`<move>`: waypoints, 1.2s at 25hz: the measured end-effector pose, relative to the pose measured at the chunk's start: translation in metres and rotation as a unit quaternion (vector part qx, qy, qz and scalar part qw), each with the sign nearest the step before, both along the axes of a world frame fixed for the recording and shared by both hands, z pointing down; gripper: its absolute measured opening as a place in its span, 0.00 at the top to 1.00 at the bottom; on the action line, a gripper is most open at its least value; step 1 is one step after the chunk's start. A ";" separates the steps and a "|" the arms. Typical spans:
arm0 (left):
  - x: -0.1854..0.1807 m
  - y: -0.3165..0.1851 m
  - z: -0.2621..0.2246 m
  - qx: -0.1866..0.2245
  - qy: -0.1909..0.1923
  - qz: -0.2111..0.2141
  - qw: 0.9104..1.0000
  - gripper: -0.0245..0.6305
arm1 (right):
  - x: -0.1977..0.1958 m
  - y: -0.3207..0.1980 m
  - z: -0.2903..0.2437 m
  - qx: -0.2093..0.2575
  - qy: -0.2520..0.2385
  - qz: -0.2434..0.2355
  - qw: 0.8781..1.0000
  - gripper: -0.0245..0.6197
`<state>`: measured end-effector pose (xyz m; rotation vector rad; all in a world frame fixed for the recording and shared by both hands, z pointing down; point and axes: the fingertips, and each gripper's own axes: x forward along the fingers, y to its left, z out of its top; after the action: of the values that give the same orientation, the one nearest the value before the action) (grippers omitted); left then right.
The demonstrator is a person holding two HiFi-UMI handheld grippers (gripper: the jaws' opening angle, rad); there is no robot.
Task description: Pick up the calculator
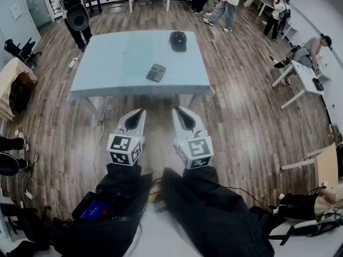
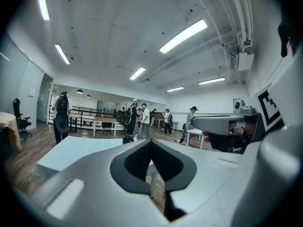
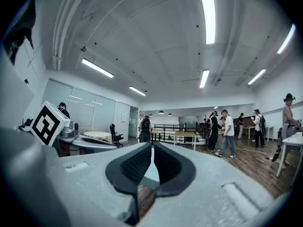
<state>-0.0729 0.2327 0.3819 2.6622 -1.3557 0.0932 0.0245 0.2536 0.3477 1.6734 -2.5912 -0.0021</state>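
step: approach | calculator (image 1: 156, 73) lies flat on table (image 1: 107, 63), near its front edge, well apart from my tools | left tool (image 1: 140, 112) and right tool (image 1: 178, 110) both clenched, empty | I should open one tool first, then grip across its sides.

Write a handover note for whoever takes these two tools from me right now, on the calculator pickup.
Left tool: shut, empty, held short of the table's near edge.
Right tool: shut, empty, beside the left one.
Calculator: lies flat on the table, toward the near edge, with neither tool touching it. A dark object sits near the far edge, apart from it.
Done: nothing yet.
Left: open a tool, reach over the table, close on the calculator and lift it.
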 end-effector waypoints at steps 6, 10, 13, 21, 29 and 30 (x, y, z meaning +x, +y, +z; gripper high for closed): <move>0.001 -0.002 0.002 -0.001 -0.002 -0.001 1.000 0.96 | 0.003 -0.001 0.001 0.004 0.005 0.001 1.000 0.95; 0.001 -0.004 -0.001 0.001 -0.001 -0.001 1.000 0.96 | -0.001 -0.003 0.002 0.003 0.011 -0.005 1.000 0.95; 0.001 -0.005 0.002 -0.002 -0.003 -0.001 1.000 0.96 | -0.005 -0.003 0.004 0.002 0.015 -0.011 1.000 0.95; -0.001 -0.007 0.003 -0.006 -0.006 -0.003 1.000 0.96 | -0.009 -0.005 0.006 0.002 0.027 -0.022 0.999 0.92; 0.004 0.001 0.008 -0.008 -0.007 -0.007 1.000 0.96 | -0.004 0.003 0.004 0.020 0.023 -0.024 0.999 0.89; 0.006 0.002 0.010 -0.008 -0.007 -0.008 1.000 0.96 | -0.001 0.005 0.003 0.026 0.021 -0.023 0.999 0.88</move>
<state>-0.0664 0.2350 0.3914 2.6422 -1.3753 0.1203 0.0230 0.2586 0.3505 1.6099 -2.6207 -0.1053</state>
